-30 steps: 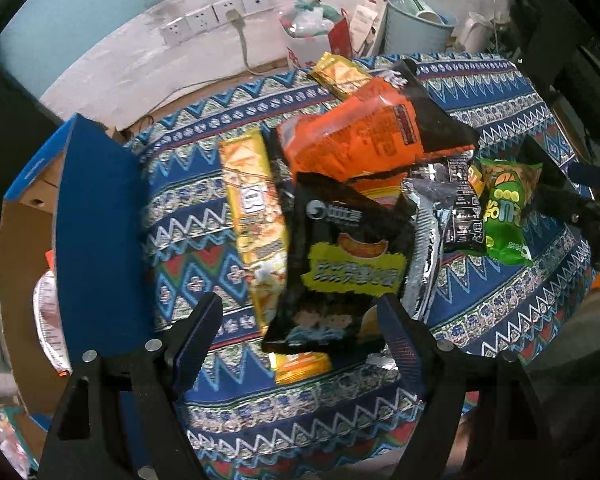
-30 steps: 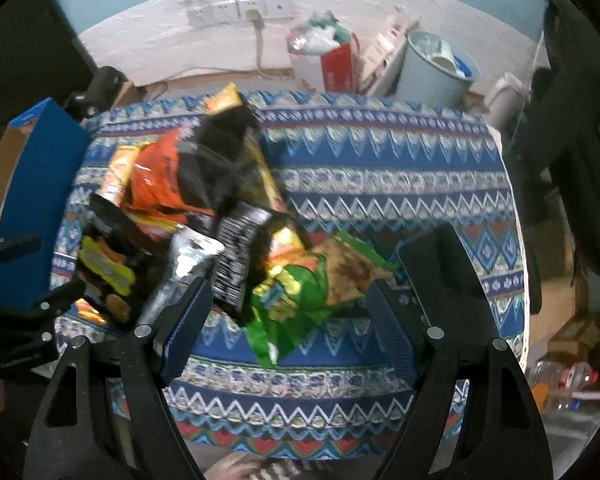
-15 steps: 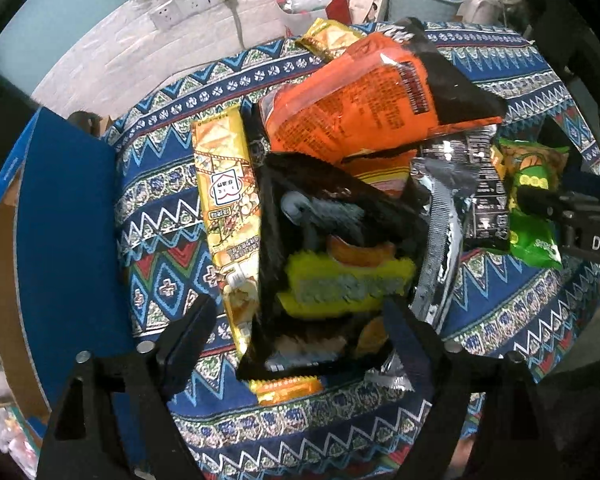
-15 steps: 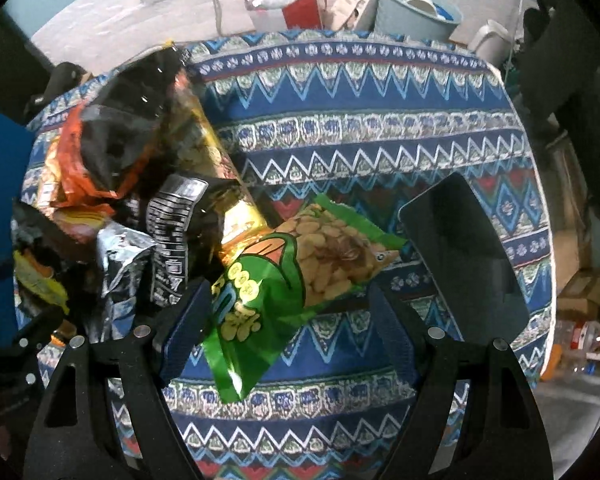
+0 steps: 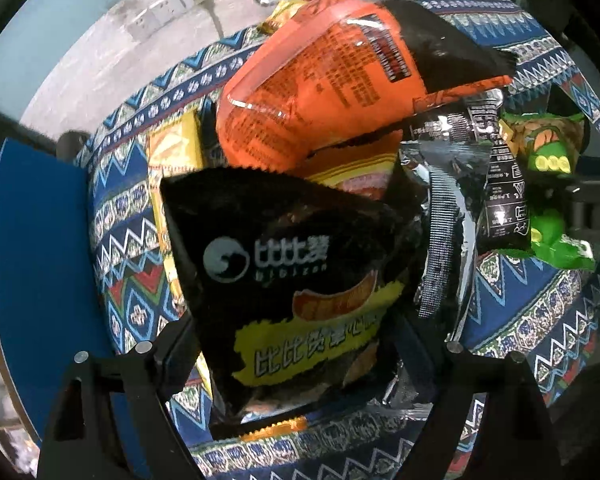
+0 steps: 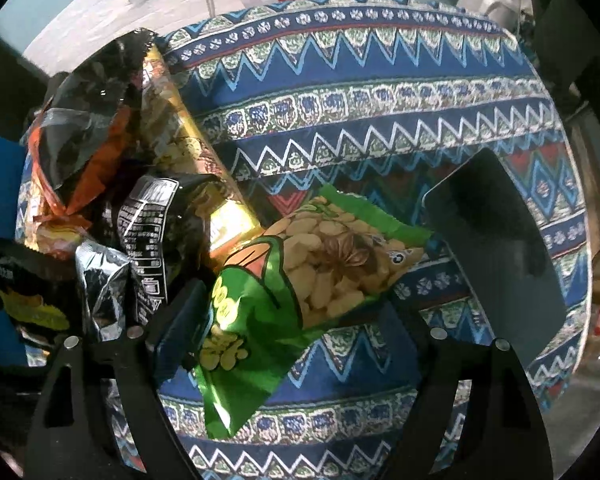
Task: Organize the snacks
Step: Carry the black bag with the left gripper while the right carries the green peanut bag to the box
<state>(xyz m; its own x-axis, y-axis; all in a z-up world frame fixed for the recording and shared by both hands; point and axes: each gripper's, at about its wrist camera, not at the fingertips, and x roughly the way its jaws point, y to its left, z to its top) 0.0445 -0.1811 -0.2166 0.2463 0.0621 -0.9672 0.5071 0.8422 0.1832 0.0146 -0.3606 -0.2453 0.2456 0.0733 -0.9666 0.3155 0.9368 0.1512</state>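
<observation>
Left wrist view shows my left tongs (image 5: 290, 344) apart around the black chip bag (image 5: 284, 280) at 6 o'clock of the bench (image 6: 380, 120) pile, while my right tongs (image 6: 296, 320), just widened, straddle the green peanut bag (image 6: 284, 292), each ready to lift one snack.

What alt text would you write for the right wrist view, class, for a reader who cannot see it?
The open right gripper straddles a green snack bag lying on a blue patterned tablecloth, its pads not visibly pressing it. A heap of black, orange and gold snack bags sits to the left, a dark flat slab to the right.
</observation>
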